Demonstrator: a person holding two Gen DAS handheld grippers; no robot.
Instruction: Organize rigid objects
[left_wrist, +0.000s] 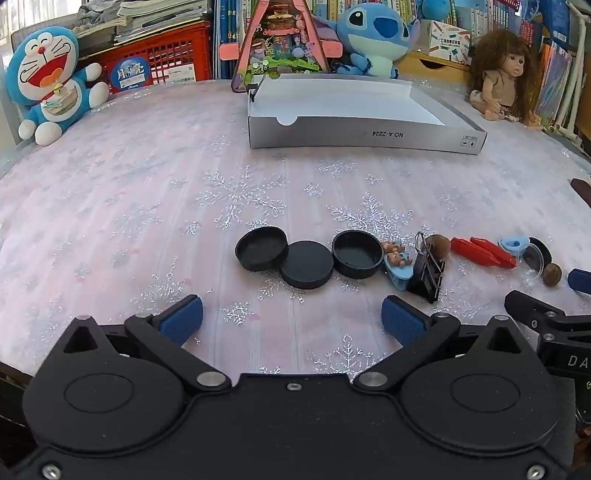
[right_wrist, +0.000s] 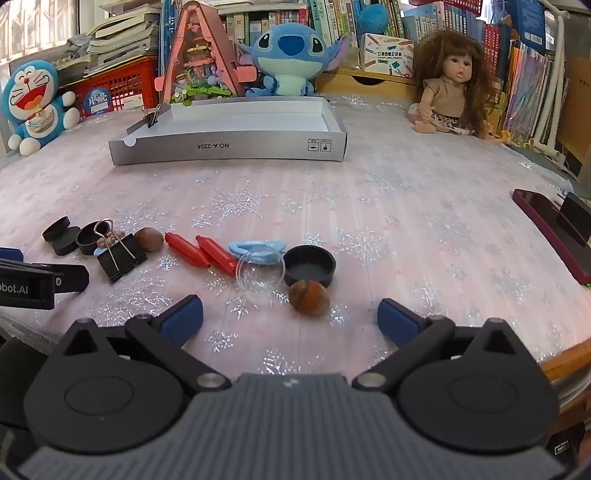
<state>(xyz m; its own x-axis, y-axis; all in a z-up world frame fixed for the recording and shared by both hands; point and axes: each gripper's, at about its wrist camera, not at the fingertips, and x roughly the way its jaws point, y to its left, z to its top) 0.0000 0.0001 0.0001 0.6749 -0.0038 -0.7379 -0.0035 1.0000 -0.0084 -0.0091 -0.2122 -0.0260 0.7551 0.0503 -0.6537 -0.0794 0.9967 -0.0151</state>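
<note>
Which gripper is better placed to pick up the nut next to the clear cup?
Right. The nut lies just ahead of the open right gripper, beside the clear cup. The left gripper, also open, faces the black caps, farther from it.
</note>
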